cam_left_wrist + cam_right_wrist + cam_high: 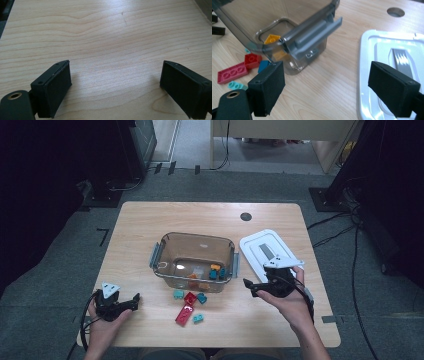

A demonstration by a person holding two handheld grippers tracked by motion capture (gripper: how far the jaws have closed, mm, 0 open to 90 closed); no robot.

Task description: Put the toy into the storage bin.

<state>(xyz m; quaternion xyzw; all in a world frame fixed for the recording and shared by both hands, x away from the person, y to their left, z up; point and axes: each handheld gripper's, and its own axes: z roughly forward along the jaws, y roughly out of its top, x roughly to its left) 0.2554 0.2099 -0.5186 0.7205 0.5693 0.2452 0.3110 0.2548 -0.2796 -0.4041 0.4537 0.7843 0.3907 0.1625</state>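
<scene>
A clear smoky container (195, 251) stands mid-table with several small bricks inside, among them an orange one (215, 267). Loose bricks lie in front of it: a red one (190, 298), a long pink-red one (183, 315) and teal ones (198, 318). My left gripper (134, 302) rests at the front left, open over bare wood (115, 65). My right gripper (251, 288) hovers open at the container's right end, between it and the white lid (265, 251). In the right gripper view the open gripper (325, 67) faces the container's grey latch (314, 35), with nothing between the jaws.
The white lid (367, 50) lies flat just right of the container (262, 15). A round cable hole (245, 216) sits at the table's back. Red (252, 60), pink-red (232, 72) and teal (235, 85) bricks lie to the left of the right gripper.
</scene>
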